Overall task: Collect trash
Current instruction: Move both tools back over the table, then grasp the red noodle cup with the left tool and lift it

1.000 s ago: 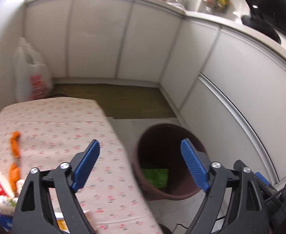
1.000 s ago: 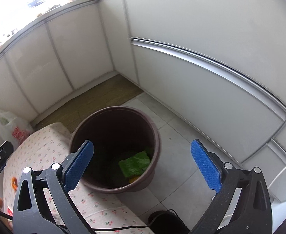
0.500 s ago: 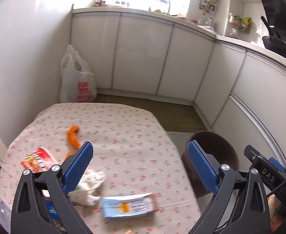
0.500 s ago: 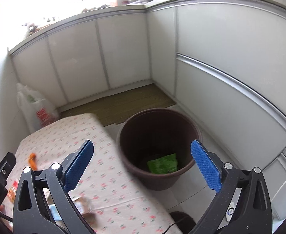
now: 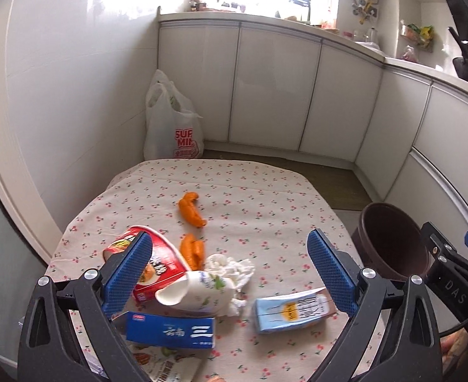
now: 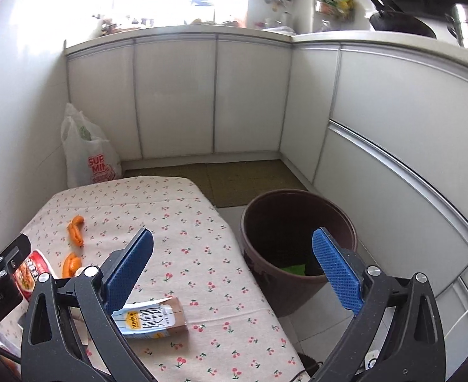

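Trash lies on the flower-print tablecloth (image 5: 265,197): two orange peels (image 5: 191,213), a red snack bowl (image 5: 160,267), a white bottle (image 5: 198,293), crumpled tissue (image 5: 230,265), a blue box (image 5: 170,331) and a light-blue carton (image 5: 291,313) (image 6: 151,316). My left gripper (image 5: 230,273) hovers open above the bottle and tissue, holding nothing. My right gripper (image 6: 232,273) is open and empty over the table's right edge, its left finger above the carton. The brown bin (image 6: 297,245) (image 5: 393,242) stands on the floor right of the table with a green wrapper (image 6: 292,269) inside.
A white plastic bag (image 5: 173,127) leans in the far corner by the wall. White cabinets (image 6: 176,95) run along the back and right side, with a pan (image 6: 399,19) on the counter. A colourful wrapper (image 5: 167,366) lies at the table's near edge.
Both grippers swung left, away from the bin and toward the table. The left view went from the bin to the pile of trash; the right view now takes in the table and carton.
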`<state>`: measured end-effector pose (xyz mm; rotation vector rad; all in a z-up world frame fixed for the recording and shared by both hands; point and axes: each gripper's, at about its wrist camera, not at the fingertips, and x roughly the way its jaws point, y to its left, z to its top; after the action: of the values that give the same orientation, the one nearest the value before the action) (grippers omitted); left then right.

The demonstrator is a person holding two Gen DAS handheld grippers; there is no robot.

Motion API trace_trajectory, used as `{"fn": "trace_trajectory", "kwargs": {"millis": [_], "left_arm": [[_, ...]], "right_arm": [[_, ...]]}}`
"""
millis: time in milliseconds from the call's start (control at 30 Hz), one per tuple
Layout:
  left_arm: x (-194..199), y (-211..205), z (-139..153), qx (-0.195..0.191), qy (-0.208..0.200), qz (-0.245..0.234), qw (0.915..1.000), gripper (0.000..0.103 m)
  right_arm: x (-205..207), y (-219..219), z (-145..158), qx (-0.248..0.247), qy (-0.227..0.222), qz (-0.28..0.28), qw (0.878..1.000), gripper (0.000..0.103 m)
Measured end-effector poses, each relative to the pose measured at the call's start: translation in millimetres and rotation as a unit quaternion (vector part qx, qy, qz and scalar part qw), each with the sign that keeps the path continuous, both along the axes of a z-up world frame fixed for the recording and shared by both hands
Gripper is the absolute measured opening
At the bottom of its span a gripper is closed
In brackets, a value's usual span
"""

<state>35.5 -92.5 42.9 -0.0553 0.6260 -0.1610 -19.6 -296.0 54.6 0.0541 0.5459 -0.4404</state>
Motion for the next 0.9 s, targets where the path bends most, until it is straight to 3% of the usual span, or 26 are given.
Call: {"fn": "trace_trajectory", "kwargs": {"millis": [367, 633, 800, 900], "left_arm": [[16, 52, -27, -0.011, 0.042, 0.041, 0.9982, 0.095], [39, 96, -56, -0.035, 0.101, 0.082, 0.9909, 0.095], [63, 128, -79, -0.082, 0.166, 0.102, 0.9774, 0.095], [80, 148, -94, -0.142, 0.219, 0.107, 0.9595, 0.095]], "right_arm": [[22, 70, -17, -0.071, 0.022, 0.059, 0.995, 0.096], [41, 111, -28, -0.082, 0.042, 0.105, 0.990, 0.096], [52, 125, -35, -0.078, 0.062, 0.122, 0.988, 0.096], [56, 126, -37, -0.067, 0.073, 0.129, 0.987, 0.096]]}}
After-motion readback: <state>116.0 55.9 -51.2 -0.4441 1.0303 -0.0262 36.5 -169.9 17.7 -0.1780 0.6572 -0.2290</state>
